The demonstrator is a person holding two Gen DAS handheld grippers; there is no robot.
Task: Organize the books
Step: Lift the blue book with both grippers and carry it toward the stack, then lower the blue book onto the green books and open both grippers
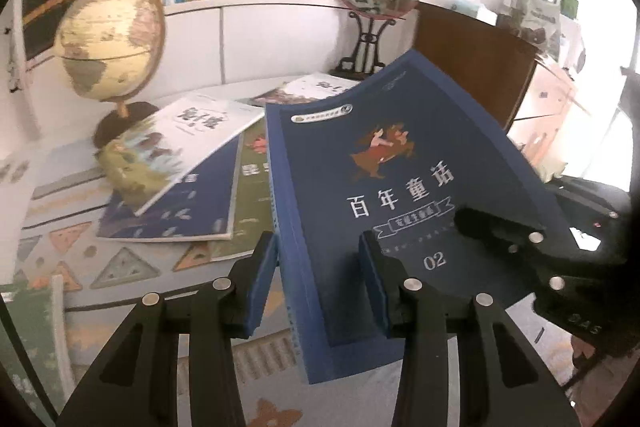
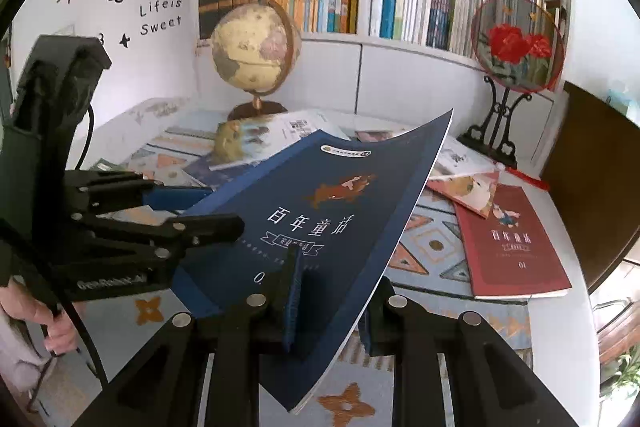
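Left gripper has the blue book by its spine-side lower edge, one pad under the page block, one on the cover; jaws narrow, closed onto the book. The book is in the air above the desk, tilted up and away, cover facing the cameras.

It's a thin paperback: looks light, floppy, glossy cover. It bows visibly along its length, so a one-edge hold lets the far corner sag. Best hold is near the spine, where the block is stiffest. The cover probably slips under a shallow pinch.

Right gripper sits at the opposite lower edge, one pad on the cover, the other below the free corner. Jaws are fairly narrow, but I cannot tell whether they actually clamp the book.

Both tools point forward and slightly up, toward the globe and the bookshelf. Red book lies flat on the desk at right, among other loose ones.
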